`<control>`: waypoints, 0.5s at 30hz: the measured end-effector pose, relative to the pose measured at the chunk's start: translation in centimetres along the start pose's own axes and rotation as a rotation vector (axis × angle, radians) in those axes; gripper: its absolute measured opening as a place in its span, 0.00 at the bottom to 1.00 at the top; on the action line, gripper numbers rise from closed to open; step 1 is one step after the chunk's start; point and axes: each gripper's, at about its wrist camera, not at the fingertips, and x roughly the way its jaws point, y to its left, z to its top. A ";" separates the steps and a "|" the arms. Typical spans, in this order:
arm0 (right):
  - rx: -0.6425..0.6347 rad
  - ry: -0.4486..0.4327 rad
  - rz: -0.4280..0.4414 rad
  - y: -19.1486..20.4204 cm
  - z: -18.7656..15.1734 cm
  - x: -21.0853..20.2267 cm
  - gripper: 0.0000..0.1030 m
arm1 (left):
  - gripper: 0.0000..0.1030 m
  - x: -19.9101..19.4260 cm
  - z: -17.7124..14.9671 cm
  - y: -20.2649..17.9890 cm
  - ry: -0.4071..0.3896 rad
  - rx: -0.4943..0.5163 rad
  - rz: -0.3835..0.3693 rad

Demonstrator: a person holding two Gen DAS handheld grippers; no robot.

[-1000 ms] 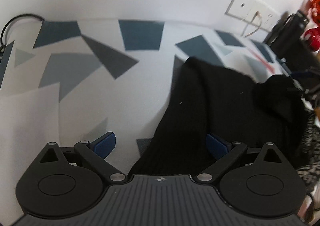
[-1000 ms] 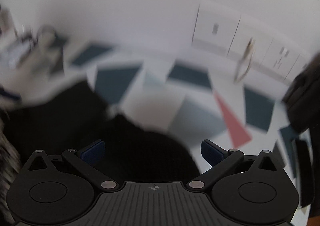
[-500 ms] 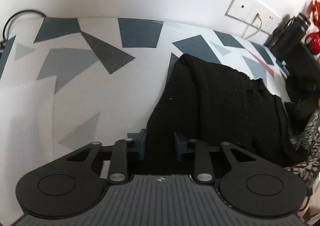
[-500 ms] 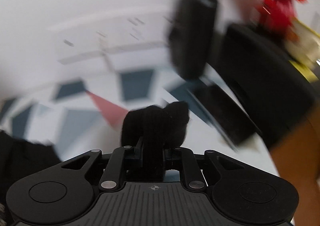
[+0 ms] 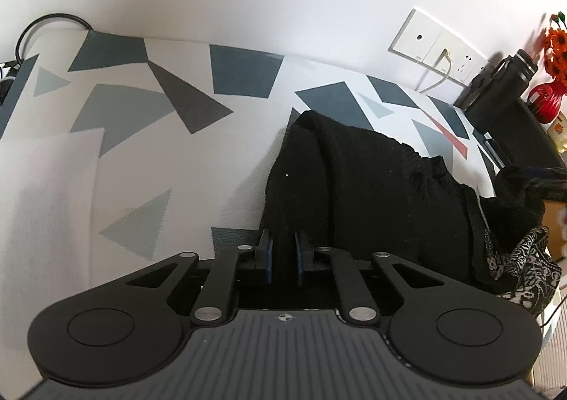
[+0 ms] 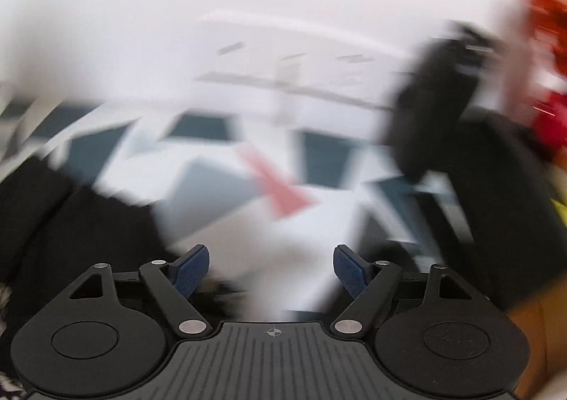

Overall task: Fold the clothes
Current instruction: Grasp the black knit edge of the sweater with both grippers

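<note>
A black knit garment point(image 5: 372, 187) lies in a heap on a table with a white, grey and blue geometric cloth point(image 5: 159, 137). My left gripper point(image 5: 283, 258) is shut on the garment's near left edge, black fabric pinched between its blue pads. The right wrist view is blurred by motion. My right gripper point(image 6: 271, 270) is open and empty above the cloth, with the black garment point(image 6: 63, 223) to its left.
A black-and-white patterned garment point(image 5: 521, 265) lies at the table's right edge. A black bottle point(image 5: 503, 91), a red vase with orange flowers point(image 5: 545, 95) and wall sockets point(image 5: 439, 52) stand at the back right. A black cable point(image 5: 46, 24) loops at the back left.
My left gripper closed on the garment's edge and stays shut on it. My right gripper, shut on black fabric half a second ago, has opened and let it go while swinging.
</note>
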 end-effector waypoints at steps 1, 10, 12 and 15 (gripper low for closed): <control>-0.040 0.020 0.029 1.1 0.0 1.2 0.70 | 0.11 -0.1 -0.1 0.0 0.000 0.002 0.003; -0.071 0.146 0.180 2.0 -0.2 5.6 0.15 | 0.09 -0.9 -0.7 0.3 -0.035 -0.040 0.023; -0.064 0.136 0.206 1.8 0.0 5.7 0.05 | 0.08 -1.1 -0.8 0.3 -0.053 -0.051 0.031; -0.039 0.108 0.219 1.5 1.1 6.8 0.04 | 0.07 -0.8 0.2 0.6 -0.096 -0.061 0.064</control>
